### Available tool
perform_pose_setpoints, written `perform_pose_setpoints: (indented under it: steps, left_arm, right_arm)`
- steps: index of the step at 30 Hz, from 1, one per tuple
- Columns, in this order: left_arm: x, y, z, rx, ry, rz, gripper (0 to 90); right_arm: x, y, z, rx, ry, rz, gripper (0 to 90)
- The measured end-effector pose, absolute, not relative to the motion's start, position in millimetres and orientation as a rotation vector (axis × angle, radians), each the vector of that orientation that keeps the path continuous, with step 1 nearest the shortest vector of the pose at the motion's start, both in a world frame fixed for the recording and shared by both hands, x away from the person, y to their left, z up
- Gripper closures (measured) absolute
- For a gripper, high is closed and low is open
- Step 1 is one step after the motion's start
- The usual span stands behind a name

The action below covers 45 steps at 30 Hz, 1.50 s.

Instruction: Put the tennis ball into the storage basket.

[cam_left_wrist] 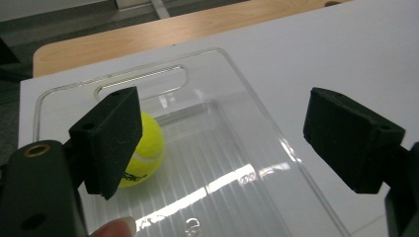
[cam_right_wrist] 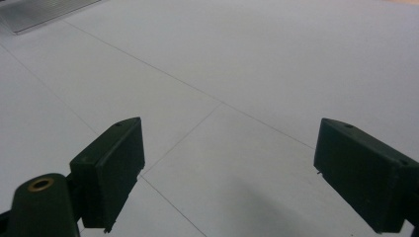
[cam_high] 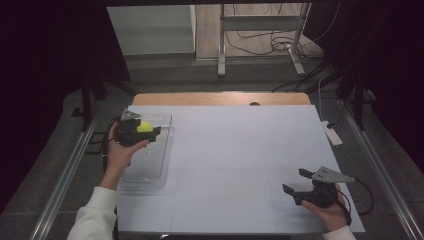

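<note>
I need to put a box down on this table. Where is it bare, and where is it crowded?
The white sheet is bare from the clear tray across to the right gripper. The left edge is crowded: the tray holds a tennis ball, and the open left gripper hovers over it.

Clear glossy plastic tray with ribbed floor, fuzzy yellow felt ball, matt white sheet over wood table, matt black gripper pads
</note>
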<state>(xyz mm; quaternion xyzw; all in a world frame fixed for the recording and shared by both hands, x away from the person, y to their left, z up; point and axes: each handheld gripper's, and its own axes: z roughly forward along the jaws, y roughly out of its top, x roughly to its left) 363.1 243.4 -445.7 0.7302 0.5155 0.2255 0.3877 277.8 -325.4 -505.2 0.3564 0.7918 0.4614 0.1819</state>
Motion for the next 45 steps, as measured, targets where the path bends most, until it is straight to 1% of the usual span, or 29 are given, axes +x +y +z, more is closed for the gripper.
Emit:
perform_pose_setpoints:
  steps: [9, 31, 45]
  left_arm:
    - [343, 237, -445, 1.842, 1.249, 0.532, 16.7]
    - [304, 219, -457, 1.887, 1.162, 0.503, 16.5]
    - [276, 213, -471, 1.872, 1.126, 0.470, 16.5]
  right_arm:
    - [277, -325, -505, 1.006, 2.236, 1.294, 12.7]
    - [277, -325, -504, 1.002, 2.235, 1.294, 12.7]
    - [276, -325, -503, 0.997, 2.232, 1.306, 12.6]
